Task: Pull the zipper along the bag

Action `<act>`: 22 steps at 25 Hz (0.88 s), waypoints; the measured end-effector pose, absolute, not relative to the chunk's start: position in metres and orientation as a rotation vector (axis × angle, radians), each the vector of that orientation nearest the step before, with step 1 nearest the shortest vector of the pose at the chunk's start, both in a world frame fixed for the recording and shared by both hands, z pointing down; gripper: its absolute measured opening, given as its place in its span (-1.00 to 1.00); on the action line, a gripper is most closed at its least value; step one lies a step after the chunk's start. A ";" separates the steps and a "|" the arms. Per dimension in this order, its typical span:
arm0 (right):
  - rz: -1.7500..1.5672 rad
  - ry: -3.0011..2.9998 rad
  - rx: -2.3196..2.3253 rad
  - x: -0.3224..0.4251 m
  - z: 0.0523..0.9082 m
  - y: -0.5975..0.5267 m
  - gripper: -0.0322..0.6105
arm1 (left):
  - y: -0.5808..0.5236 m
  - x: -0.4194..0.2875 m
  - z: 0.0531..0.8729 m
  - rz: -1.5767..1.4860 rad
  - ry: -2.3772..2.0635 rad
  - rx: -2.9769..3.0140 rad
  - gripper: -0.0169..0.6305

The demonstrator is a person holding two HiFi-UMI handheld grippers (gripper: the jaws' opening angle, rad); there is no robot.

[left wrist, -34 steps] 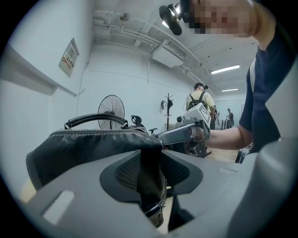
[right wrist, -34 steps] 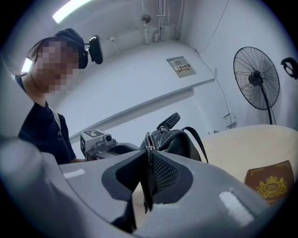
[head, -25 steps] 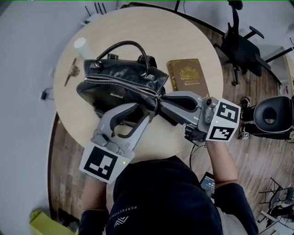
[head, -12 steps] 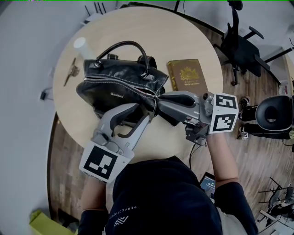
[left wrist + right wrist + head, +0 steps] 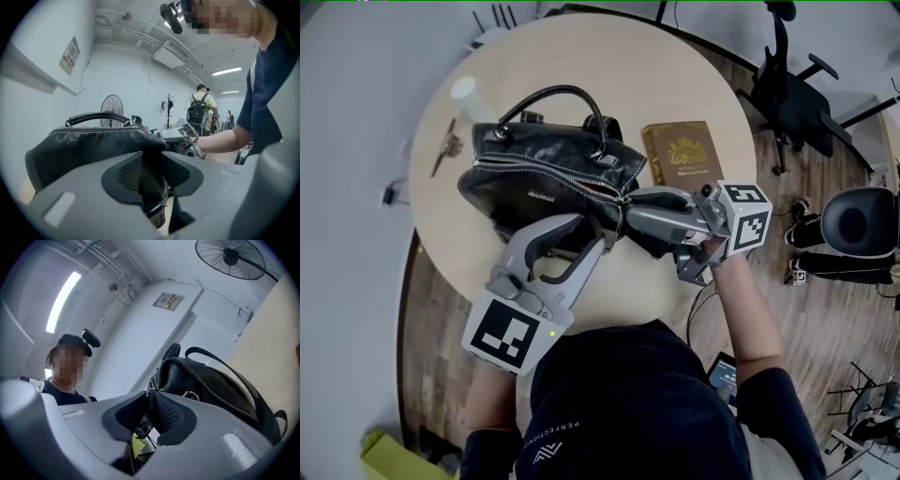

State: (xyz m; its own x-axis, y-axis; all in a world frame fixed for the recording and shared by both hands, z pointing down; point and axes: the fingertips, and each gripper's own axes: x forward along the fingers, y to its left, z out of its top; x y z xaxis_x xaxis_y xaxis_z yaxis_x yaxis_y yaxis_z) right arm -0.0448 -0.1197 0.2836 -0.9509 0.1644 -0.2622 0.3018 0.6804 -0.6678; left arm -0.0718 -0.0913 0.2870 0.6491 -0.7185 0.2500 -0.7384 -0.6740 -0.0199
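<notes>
A black leather handbag (image 5: 544,173) lies on the round wooden table (image 5: 675,75), and its silver zipper (image 5: 553,173) runs along the top. My left gripper (image 5: 605,234) is shut on the bag's near end; in the left gripper view a fold of black leather (image 5: 152,173) is pinched between the pads. My right gripper (image 5: 628,202) comes in from the right at the zipper's near end. In the right gripper view the thin zipper pull (image 5: 151,397) sits pinched at the jaw tips, with the bag (image 5: 211,385) and its handle (image 5: 220,362) behind.
A brown book (image 5: 680,150) lies to the right of the bag. A white cup (image 5: 467,92) and a small metal object (image 5: 445,142) sit at the table's left edge. Office chairs (image 5: 792,94) stand on the floor to the right.
My right gripper has rolled about its own axis, and its marker cube has swung left and up. The left gripper and the bag have stayed put.
</notes>
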 end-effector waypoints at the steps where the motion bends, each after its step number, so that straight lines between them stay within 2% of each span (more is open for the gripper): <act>1: -1.125 2.705 0.378 -0.044 0.284 -0.120 -0.72 | -0.091 -0.073 0.287 0.367 -1.232 2.773 -0.52; 12: -0.978 2.880 0.171 -0.044 0.287 -0.120 -0.77 | -0.090 -0.076 0.289 0.370 -1.249 2.765 -0.52; 22: -0.499 3.243 -0.287 -0.042 0.282 -0.122 -0.82 | -0.086 -0.067 0.289 0.384 -1.223 2.787 -0.51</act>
